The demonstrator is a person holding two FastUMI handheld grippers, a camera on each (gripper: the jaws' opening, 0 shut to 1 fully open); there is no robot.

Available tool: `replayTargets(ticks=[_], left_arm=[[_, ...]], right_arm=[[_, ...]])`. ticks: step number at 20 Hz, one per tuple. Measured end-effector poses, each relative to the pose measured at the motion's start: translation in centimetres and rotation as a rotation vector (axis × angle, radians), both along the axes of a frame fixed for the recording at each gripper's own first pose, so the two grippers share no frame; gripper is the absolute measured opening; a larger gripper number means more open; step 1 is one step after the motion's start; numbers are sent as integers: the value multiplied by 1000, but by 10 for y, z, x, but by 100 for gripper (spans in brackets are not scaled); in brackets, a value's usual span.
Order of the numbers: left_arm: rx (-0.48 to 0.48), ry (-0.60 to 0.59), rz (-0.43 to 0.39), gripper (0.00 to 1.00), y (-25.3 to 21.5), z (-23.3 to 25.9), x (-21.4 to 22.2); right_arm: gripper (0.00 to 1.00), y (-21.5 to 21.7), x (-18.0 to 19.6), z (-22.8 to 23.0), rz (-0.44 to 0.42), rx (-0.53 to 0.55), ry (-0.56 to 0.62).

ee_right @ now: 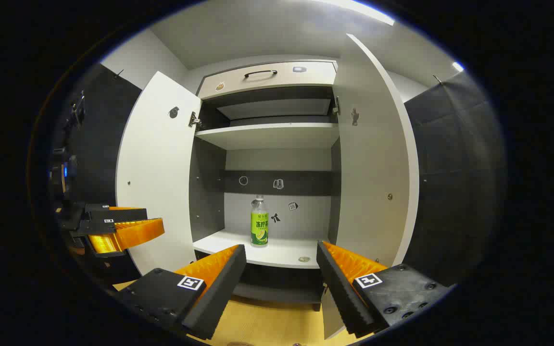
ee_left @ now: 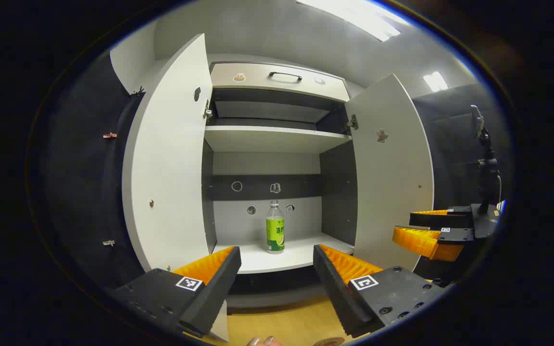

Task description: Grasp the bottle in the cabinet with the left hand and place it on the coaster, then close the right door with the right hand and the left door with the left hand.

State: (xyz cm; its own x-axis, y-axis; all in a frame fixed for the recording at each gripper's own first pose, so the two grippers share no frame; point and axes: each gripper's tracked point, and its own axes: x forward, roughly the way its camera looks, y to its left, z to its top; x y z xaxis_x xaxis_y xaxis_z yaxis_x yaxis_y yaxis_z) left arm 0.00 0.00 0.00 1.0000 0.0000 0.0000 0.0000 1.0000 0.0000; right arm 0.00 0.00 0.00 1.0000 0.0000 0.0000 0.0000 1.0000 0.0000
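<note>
A clear bottle with a green label [ee_left: 275,228] [ee_right: 259,223] stands upright on the cabinet's lower shelf [ee_left: 301,257] [ee_right: 282,253]. Both white doors hang wide open: the left door [ee_left: 169,158] [ee_right: 154,163] and the right door [ee_left: 395,168] [ee_right: 378,154]. My left gripper [ee_left: 277,278] is open in front of the shelf, well short of the bottle. My right gripper [ee_right: 281,278] is open too, at about the same distance; it also shows at the right of the left gripper view [ee_left: 426,235]. A round coaster's edge [ee_left: 329,342] peeks in at the bottom of the left gripper view.
The cabinet stands on a wooden tabletop [ee_left: 282,322] [ee_right: 267,327]. An empty upper shelf [ee_left: 272,137] and a drawer with a dark handle [ee_left: 285,76] sit above. A stand with a mounted device [ee_left: 486,163] rises at the right. Fingertips of a hand [ee_left: 263,341] show at the bottom edge.
</note>
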Motion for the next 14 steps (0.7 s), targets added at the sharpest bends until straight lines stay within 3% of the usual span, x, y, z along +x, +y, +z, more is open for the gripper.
replayTargets(ticks=[14], left_arm=[[-33,13,-53,95,14,-13,8]], right_arm=[[98,23,9,-3,-13,-6,20]])
